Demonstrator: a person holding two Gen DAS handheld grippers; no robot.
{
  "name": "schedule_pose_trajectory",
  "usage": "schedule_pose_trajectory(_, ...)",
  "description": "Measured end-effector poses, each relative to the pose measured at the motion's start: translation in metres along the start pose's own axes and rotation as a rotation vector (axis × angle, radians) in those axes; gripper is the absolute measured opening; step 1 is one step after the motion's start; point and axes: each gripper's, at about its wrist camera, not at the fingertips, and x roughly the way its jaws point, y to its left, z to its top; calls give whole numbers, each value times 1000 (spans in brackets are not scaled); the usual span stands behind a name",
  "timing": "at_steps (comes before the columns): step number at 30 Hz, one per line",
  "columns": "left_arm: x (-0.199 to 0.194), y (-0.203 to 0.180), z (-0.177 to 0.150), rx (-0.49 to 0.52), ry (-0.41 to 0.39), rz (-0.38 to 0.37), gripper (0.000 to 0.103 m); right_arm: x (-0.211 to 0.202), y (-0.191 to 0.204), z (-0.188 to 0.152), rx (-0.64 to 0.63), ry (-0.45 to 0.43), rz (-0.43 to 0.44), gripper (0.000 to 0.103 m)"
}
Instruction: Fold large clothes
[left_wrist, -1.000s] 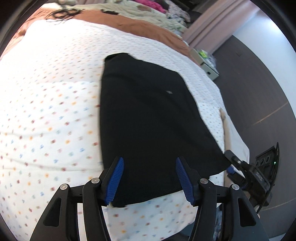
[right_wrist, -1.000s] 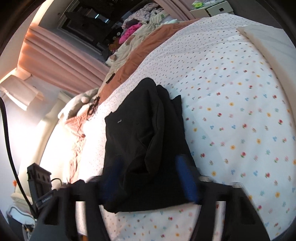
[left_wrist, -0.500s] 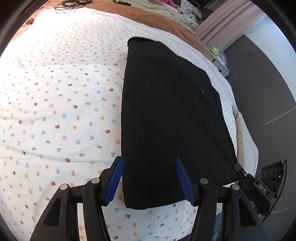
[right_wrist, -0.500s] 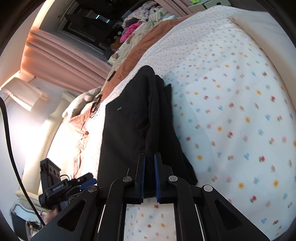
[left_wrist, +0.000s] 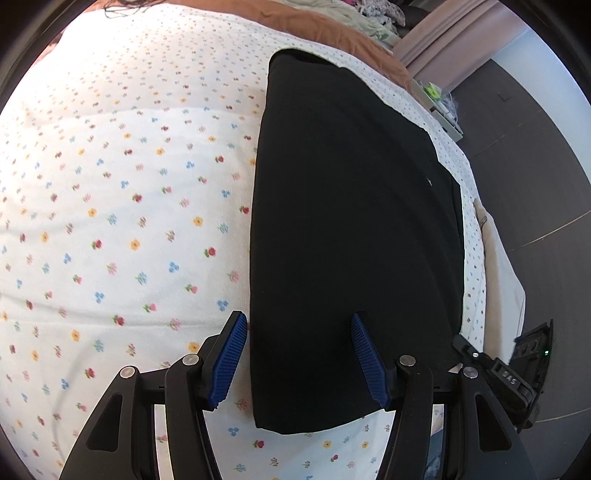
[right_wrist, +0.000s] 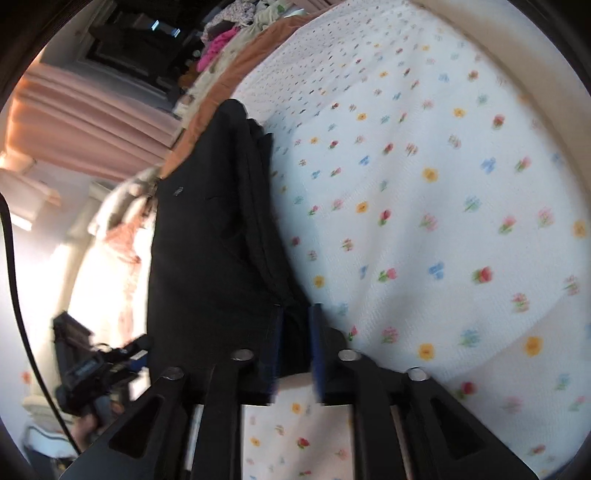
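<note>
A black garment (left_wrist: 354, 229), folded into a long strip, lies flat on the flowered bedsheet (left_wrist: 122, 221). My left gripper (left_wrist: 299, 354) hovers open over the strip's near end, one blue pad (left_wrist: 231, 358) just off its left edge and the other above the cloth. In the right wrist view the same garment (right_wrist: 207, 251) shows layered folds along its right side. My right gripper (right_wrist: 295, 332) sits at its near right corner. Its jaws are opening, a little apart, with black cloth between them. The picture there is blurred.
A brown blanket (left_wrist: 314, 29) and a heap of clothes (right_wrist: 221, 40) lie at the bed's far end, with pink curtains (right_wrist: 92, 122) behind. Dark floor (left_wrist: 535, 166) runs along the bed's right edge. The other gripper (right_wrist: 103, 365) and a hand show at lower left.
Both grippers have sunk closer to the garment. The right jaws stood apart, shut half a second ago, and now stand slightly apart around the garment's corner. The left jaws kept their width.
</note>
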Motion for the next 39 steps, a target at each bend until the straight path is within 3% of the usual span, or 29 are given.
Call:
schedule_pose_trajectory(2, -2, 1, 4, 4, -7, -1, 60, -7, 3, 4, -4, 2, 4, 39)
schedule_pose_trajectory(4, -3, 3, 8, 1, -12, 1, 60, -11, 7, 12, -21, -2, -4, 60)
schedule_pose_trajectory(10, -3, 6, 30, -9, -30, -2, 60, -10, 30, 55, -100, -8, 36, 84)
schedule_pose_trajectory(17, 7, 13, 62, -28, -43, -12, 60, 22, 46, 96, -142, 41, 83, 84)
schedule_pose_trajectory(27, 33, 23, 103, -56, -41, -53, 60, 84, 47, 137, -160, 176, 154, 84)
schedule_pose_trajectory(34, 48, 27, 126, -76, -40, -83, 60, 120, 46, 152, -141, 243, 226, 71)
schedule_pose_trajectory(39, 61, 29, 142, -106, -34, -108, 60, 139, 51, 163, -141, 279, 273, 70)
